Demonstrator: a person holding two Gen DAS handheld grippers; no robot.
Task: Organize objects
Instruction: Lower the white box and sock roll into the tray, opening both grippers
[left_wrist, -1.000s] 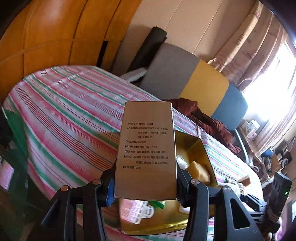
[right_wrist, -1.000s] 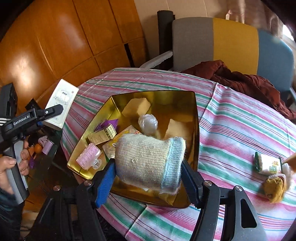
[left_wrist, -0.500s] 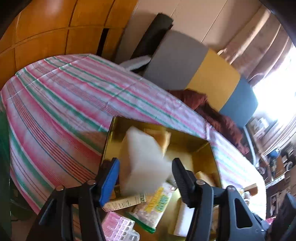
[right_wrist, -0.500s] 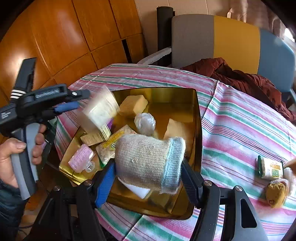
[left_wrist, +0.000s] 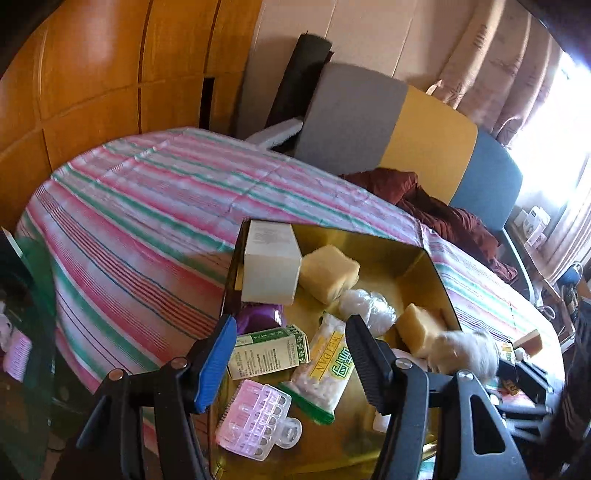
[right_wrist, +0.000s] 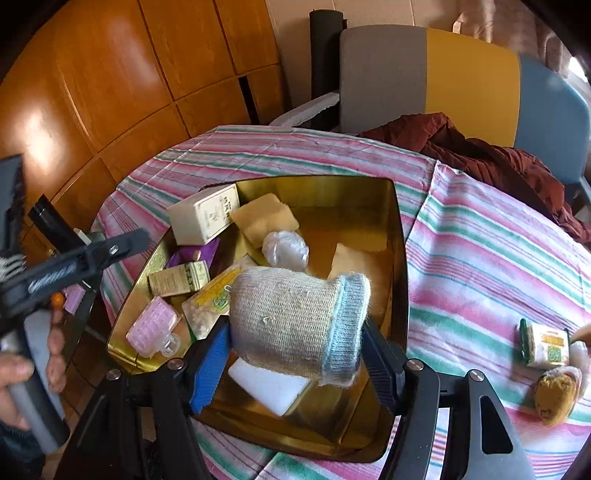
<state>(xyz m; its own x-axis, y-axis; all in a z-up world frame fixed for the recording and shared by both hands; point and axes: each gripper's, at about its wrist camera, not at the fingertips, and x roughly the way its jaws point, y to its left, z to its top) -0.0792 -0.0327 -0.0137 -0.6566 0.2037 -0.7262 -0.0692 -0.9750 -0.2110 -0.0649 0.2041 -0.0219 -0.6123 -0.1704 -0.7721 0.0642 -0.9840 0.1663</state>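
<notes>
A gold metal tray (left_wrist: 424, 266) (right_wrist: 397, 236) sits on the striped tablecloth. It holds a white carton (left_wrist: 271, 262) (right_wrist: 203, 218) at its far left corner, yellow sponges (left_wrist: 328, 273), a green-white box (left_wrist: 267, 352), a snack packet (left_wrist: 327, 365) and a pink hair roller (left_wrist: 255, 421). My left gripper (left_wrist: 291, 362) is open and empty above the tray's near left. My right gripper (right_wrist: 295, 354) is shut on a knitted beige sock with a blue cuff (right_wrist: 299, 321), held over the tray's near part.
A small green-white packet (right_wrist: 543, 347) and a yellow plush item (right_wrist: 557, 395) lie on the cloth right of the tray. A grey, yellow and blue chair (right_wrist: 443, 74) with a dark red garment (right_wrist: 498, 151) stands behind the table. Wooden panels lie to the left.
My left gripper held the white carton, opened and let it drop into the tray's far left corner. My right gripper kept the sock and barely moved.
</notes>
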